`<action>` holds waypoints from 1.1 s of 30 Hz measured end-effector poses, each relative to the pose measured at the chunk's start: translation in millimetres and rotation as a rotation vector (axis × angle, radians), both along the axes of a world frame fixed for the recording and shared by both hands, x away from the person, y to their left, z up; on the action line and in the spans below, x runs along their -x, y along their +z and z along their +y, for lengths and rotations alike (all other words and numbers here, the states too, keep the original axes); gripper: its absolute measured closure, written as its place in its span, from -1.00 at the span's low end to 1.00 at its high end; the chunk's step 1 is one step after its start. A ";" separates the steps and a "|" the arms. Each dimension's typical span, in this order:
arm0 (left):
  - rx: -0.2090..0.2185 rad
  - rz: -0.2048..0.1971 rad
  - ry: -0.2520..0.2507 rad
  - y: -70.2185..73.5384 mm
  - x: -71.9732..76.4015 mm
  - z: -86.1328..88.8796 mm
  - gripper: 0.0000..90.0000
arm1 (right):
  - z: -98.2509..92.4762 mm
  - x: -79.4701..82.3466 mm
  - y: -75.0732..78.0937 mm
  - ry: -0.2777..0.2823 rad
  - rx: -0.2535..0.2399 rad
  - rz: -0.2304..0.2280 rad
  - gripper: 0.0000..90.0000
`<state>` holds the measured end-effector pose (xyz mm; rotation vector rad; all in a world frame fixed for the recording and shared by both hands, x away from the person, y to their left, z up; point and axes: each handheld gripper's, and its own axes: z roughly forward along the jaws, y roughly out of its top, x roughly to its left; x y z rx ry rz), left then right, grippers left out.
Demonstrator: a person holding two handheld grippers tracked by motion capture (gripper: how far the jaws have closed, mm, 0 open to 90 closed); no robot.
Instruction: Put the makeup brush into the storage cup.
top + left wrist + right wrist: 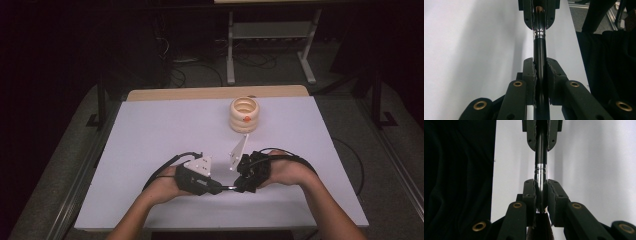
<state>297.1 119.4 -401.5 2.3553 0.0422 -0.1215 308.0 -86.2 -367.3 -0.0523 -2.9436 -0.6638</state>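
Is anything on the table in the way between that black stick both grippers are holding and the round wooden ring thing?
Nothing visible is. The black stick sits clamped between the left gripper and the right gripper, and bare table lies between them and the wooden ring stack.

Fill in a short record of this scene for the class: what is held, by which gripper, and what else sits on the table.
Held item: a slim black rod with a silver band, possibly a brush, spanning both grippers
Left gripper: shut on the black shaft
Right gripper: shut on the shiny part beyond the band; dark bristle-like tuft at its base in the right gripper view
Gripper layout: tips facing each other, close together, near the table's front edge
Other item: stack of cream rings with an orange spot, standing apart farther back
Surface: white table
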 end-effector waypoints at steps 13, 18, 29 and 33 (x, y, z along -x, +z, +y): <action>-0.009 0.021 -0.003 0.1 0.2 -0.2 0.76 | -2.0 -1.1 -3.0 0.041 -0.031 -0.012 0.60; 0.010 0.006 0.010 0.5 -0.3 1.8 0.76 | -9.5 -5.6 1.7 -0.001 -0.109 0.000 0.30; 0.121 -0.005 0.051 -0.1 -2.0 8.2 0.76 | -24.9 -10.0 14.2 -0.021 -0.264 -0.031 0.25; 0.147 -0.010 0.059 0.9 -2.8 10.9 0.76 | -26.1 -9.9 14.8 -0.029 -0.264 -0.029 0.29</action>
